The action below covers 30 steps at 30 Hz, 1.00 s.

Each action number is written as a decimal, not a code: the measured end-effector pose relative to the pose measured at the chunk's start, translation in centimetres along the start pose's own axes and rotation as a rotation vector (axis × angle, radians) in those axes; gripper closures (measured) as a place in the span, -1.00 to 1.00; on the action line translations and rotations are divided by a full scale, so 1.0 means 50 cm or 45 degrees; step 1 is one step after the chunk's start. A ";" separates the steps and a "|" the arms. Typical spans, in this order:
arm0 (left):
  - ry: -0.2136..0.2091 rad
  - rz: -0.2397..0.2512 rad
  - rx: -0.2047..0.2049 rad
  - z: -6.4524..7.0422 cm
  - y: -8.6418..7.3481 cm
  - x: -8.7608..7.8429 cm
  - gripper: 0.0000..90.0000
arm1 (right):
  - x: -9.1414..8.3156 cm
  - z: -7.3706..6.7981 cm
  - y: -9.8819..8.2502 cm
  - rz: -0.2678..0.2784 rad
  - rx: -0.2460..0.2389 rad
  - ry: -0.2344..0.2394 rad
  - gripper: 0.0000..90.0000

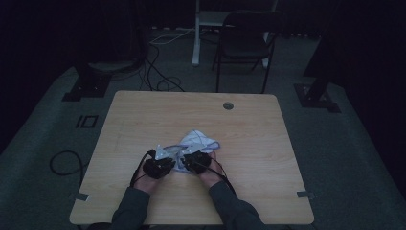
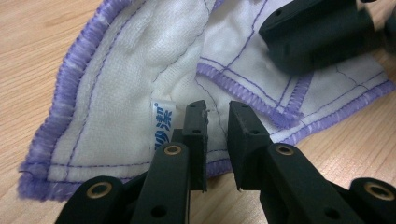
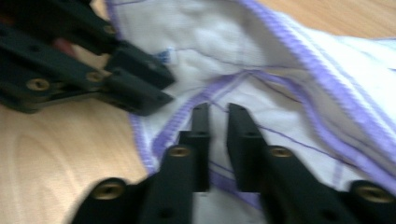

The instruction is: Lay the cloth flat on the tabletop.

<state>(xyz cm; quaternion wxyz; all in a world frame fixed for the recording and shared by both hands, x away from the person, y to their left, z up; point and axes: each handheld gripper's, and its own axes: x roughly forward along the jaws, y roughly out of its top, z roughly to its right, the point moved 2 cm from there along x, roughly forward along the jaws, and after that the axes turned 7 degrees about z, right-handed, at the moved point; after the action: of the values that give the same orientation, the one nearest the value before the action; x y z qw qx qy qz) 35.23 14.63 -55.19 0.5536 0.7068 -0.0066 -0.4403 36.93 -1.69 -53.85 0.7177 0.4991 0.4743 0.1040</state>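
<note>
On the wooden table (image 1: 143, 115) a white quilted cloth with purple stitched edging (image 1: 197, 140) lies crumpled just past the two hands, a little toward the person's side of centre, and the work in hand looks like folding or straightening it. At the cloth's eight o'clock the left gripper (image 2: 217, 116) sits low over the near hem; its jaws stand a narrow gap apart with the cloth under and between their tips, next to a small white label with blue print (image 2: 162, 122), but the pads do not appear to press on the fabric, so I read it as released and not yet gripping. At the cloth's six o'clock the right gripper (image 3: 218, 114) hovers over a fold where two purple hems meet; the picture is blurred, its jaws are also a slim gap apart above the cloth, and nothing is plainly pinched there, so it too seems let go. In each gripper view the other gripper shows close by at about eleven or one o'clock, so the two are working side by side on the same near edge. As a judgement, the job is at an early stage: the cloth is bunched, with overlapping layers and no clean fold, and both edges must be pinched before any spreading or folding can begin.
</note>
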 end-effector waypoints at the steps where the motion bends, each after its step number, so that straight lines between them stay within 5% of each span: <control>1: 0.003 0.001 -0.002 0.001 0.000 0.000 0.74 | 0.009 -0.011 0.000 -0.006 -0.009 0.024 0.38; 6: 0.005 0.002 -0.013 -0.001 0.000 0.000 0.78 | 0.028 -0.023 -0.003 -0.048 -0.029 0.006 0.24; 8: 0.003 -0.003 -0.010 0.000 0.000 0.000 0.82 | 0.030 -0.021 -0.005 -0.054 -0.016 0.003 0.37; 9: -0.001 -0.005 -0.007 0.000 0.000 0.000 0.83 | 0.029 -0.017 -0.004 -0.051 -0.017 -0.002 0.63; 10: -0.001 -0.005 -0.007 0.000 0.000 0.000 0.85 | 0.029 -0.017 -0.004 -0.051 -0.017 -0.002 0.63; 11: -0.002 -0.004 -0.009 -0.001 0.000 0.000 0.87 | 0.025 -0.012 -0.003 -0.036 -0.019 -0.021 0.85; 13: -0.002 -0.002 -0.009 -0.001 0.000 0.000 0.90 | 0.019 -0.004 -0.002 -0.022 -0.018 -0.039 0.91; 30: 0.008 -0.018 0.000 -0.002 0.004 -0.005 0.97 | -0.044 0.084 0.006 0.055 0.058 -0.178 0.94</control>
<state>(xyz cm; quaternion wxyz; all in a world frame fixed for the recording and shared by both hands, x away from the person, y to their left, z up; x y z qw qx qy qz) 35.26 14.75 -54.87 0.5503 0.7083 0.0001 -0.4421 39.14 -5.51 -52.10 0.7353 0.5313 0.4143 0.0735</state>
